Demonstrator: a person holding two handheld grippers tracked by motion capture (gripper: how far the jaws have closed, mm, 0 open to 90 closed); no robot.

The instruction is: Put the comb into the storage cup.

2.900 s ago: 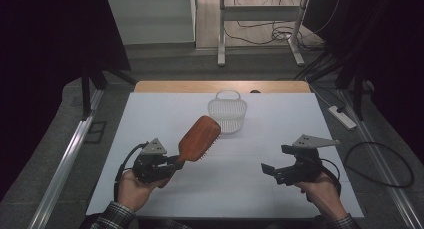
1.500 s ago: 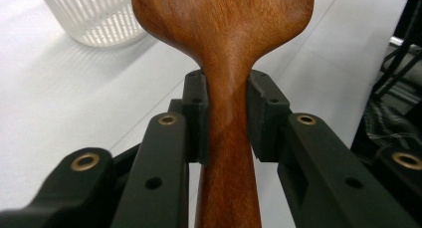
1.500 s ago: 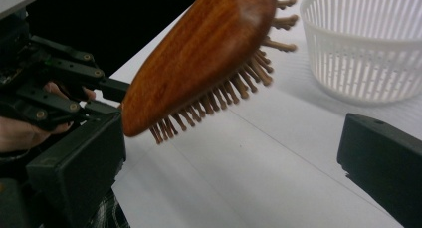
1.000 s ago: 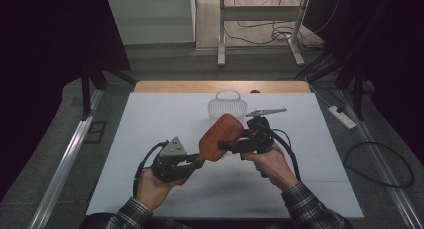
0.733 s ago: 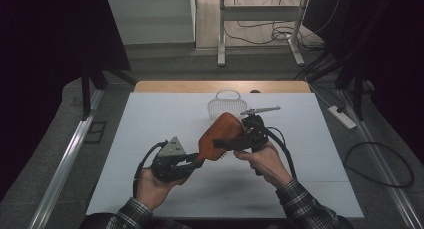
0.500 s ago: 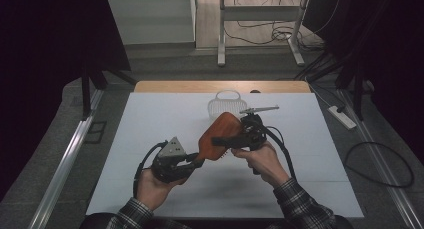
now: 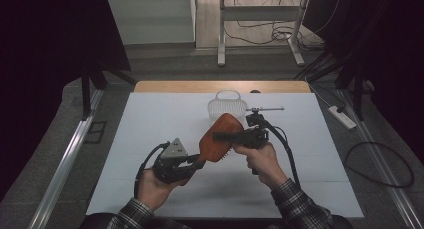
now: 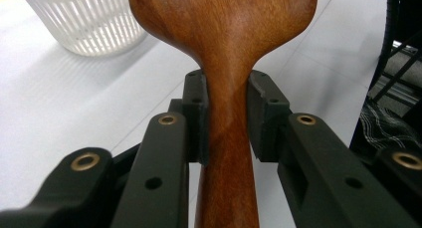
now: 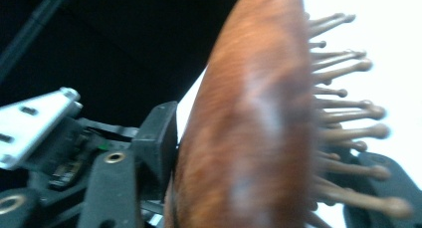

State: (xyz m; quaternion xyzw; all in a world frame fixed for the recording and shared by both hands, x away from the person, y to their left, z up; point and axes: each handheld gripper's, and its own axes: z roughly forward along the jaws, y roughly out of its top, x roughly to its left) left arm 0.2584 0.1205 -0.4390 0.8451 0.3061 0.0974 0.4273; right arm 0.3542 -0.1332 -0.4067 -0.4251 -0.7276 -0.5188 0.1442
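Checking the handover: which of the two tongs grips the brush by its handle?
The left tongs: they clamp the narrow wooden neck of the brush. The right tongs close across its wide head, one jaw on the back, one at the bristles.

Lab-like test room: white-topped table, bare metal frames, loose floor cables, power strip.

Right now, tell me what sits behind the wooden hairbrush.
Behind the wooden hairbrush stands a white slatted basket on the white table. The brush head covers its lower front; its inside cannot be seen.
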